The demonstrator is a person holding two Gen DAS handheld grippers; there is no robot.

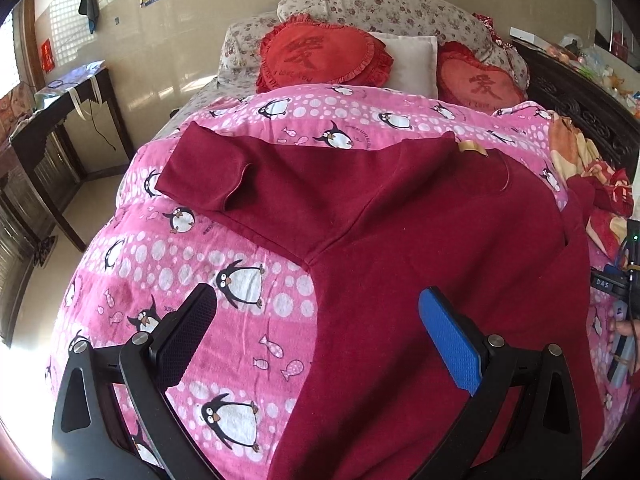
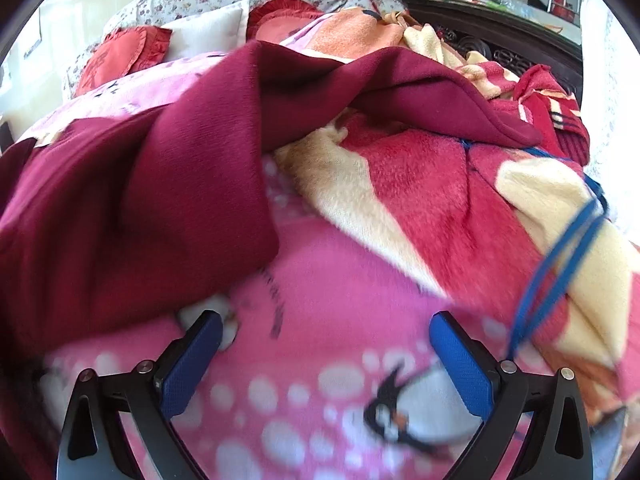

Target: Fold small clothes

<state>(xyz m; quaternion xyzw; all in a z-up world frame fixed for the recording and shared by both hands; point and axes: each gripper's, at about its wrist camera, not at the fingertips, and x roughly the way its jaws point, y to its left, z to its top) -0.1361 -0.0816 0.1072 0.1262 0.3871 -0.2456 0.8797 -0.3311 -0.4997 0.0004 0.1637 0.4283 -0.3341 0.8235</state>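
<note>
Both empty: left gripper (image 1: pixel 318 312) gapes over the maroon top's (image 1: pixel 400 220) side edge; right gripper (image 2: pixel 326 334) spread wide, rumpled sleeve (image 2: pixel 400 92) ahead of it on the fleece blanket (image 2: pixel 420 184); I'd pinch the cuff first, pull flat, then fold inward.

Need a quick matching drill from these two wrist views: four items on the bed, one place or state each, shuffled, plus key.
Items
1. dark red fleece top
2. pink penguin-print blanket
3. red heart-shaped frilled cushion
4. red and cream plush blanket

Places or states
A. propped at the head of the bed
B. spread flat, one sleeve folded in
C. bunched on the right side of the bed
D. covers the bed under the garment

Pairs: 1-B, 2-D, 3-A, 4-C
</note>
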